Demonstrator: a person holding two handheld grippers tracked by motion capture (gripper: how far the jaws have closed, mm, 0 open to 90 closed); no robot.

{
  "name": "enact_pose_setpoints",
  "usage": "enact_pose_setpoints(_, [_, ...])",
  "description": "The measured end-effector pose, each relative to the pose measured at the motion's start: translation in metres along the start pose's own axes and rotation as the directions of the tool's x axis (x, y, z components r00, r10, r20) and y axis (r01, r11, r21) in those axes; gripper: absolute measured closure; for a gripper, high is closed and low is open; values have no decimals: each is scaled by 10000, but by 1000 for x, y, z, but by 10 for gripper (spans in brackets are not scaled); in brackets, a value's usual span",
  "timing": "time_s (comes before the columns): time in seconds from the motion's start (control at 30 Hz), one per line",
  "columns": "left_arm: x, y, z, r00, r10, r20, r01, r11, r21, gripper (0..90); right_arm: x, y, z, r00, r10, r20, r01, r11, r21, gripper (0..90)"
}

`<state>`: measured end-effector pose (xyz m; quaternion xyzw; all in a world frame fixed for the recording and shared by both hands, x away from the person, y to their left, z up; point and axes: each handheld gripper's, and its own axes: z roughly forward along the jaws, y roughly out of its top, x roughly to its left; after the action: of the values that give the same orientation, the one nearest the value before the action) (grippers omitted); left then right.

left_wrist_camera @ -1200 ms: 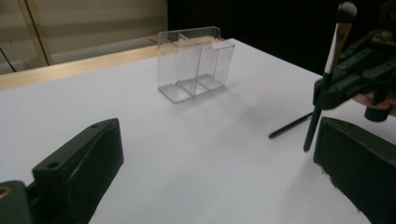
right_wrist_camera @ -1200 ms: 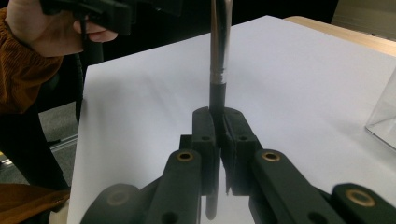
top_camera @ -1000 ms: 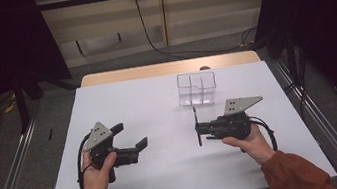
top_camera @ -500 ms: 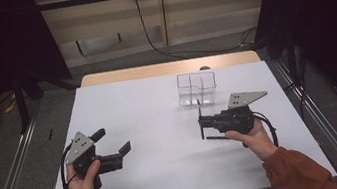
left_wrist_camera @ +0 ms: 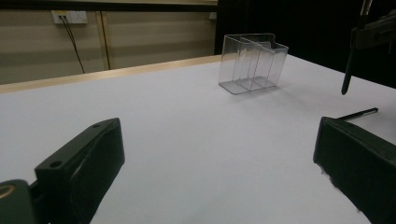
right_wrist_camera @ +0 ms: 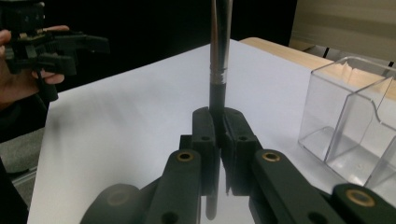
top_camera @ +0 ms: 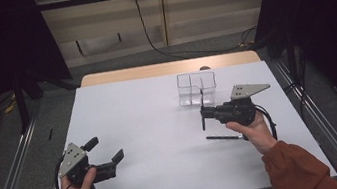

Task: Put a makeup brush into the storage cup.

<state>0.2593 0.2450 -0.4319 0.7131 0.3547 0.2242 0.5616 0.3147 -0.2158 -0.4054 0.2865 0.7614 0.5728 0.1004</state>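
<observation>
My right gripper (top_camera: pixel 204 114) (right_wrist_camera: pixel 218 116) is shut on a black pen (top_camera: pixel 203 121) (right_wrist_camera: pixel 219 46), which stands upright between its pads just in front of a clear compartmented holder (top_camera: pixel 197 89) (right_wrist_camera: pixel 350 126) (left_wrist_camera: pixel 252 63). A second black pen (top_camera: pixel 223 138) (left_wrist_camera: pixel 359 113) lies flat on the white table under that hand. My left gripper (top_camera: pixel 105 149) (left_wrist_camera: pixel 219 130) is open with nothing between its jaws, low over the table's near left corner and aimed at the holder. In the left gripper view the held pen (left_wrist_camera: pixel 346 74) hangs at the far right.
The white table top (top_camera: pixel 151 127) ends in a wooden strip (top_camera: pixel 167 68) at the far side. Metal rails run along both sides on the floor. A cable hangs down the back wall.
My left hand has moved left and toward the near edge, sinking closer to the table. The right hand has stayed nearly in place with the pen.
</observation>
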Motion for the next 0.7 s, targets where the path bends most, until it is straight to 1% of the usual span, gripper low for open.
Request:
enact_pose_setpoints(0.03, [0, 0, 0, 9998, -173, -43, 172, 9998, -98, 18, -1, 1, 1, 10000, 0, -1, 0, 10000, 16, 840])
enact_pose_setpoints(0.07, [0, -1, -1, 9997, -242, -63, 241, 9996, -122, 15, -1, 3, 2, 10000, -26, 8, 26, 10000, 5, 840])
enact_pose_setpoints(0.1, [1, -1, -1, 9998, -180, -58, 180, 9998, -71, 14, -2, 4, 3, 10000, -28, -1, 28, 10000, -29, 841])
enact_pose_setpoints(0.13, [0, -2, 0, 9997, -224, -58, 224, 9997, -68, 15, -2, 6, 4, 10000, -23, 5, 23, 10000, -31, 840])
enact_pose_setpoints(0.17, [1, -2, 0, 9999, -104, -18, 104, 9999, 41, 15, -2, 8, 5, 10000, -54, -2, 54, 9999, -103, 841])
enact_pose_setpoints(0.23, [-2, -3, 0, 9999, -151, -5, 151, 9998, 91, 15, -2, 11, 6, 10000, -48, -9, 48, 9998, -167, 841])
enact_pose_setpoints(0.27, [-3, -3, -1, 9998, -163, 99, 162, 9999, 60, 16, -3, 11, 6, 10000, -59, -14, 59, 9998, -196, 840])
enact_pose_setpoints(0.3, [-4, -2, -1, 9999, -70, 151, 69, 9999, 87, 17, -3, 13, 6, 10000, -33, 14, 33, 9999, -132, 840])
enact_pose_setpoints(0.43, [-5, -2, 0, 9997, 17, 247, -21, 9999, 140, 19, -9, 20, 3, 9999, 98, 121, -94, 9994, -341, 840])
enact_pose_setpoints(0.47, [-5, -2, 0, 9998, 78, 208, -81, 9998, 163, 19, -10, 22, 3, 9999, 63, 160, -56, 9991, -410, 840])
enact_pose_setpoints(0.5, [-5, -2, 0, 9998, -16, 203, 13, 9999, 151, 18, -11, 25, 3, 9998, 65, 189, -56, 9990, -450, 840])
enact_pose_setpoints(0.6, [-5, -2, 0, 9998, -55, 172, 52, 9998, 170, 19, -14, 33, 3, 9995, 76, 304, -58, 9981, -618, 840])
enact_pose_setpoints(0.7, [-7, -2, -2, 9997, -62, 221, 58, 9998, 171, 24, -14, 37, 9, 9994, 47, 333, -24, 9976, -694, 841])
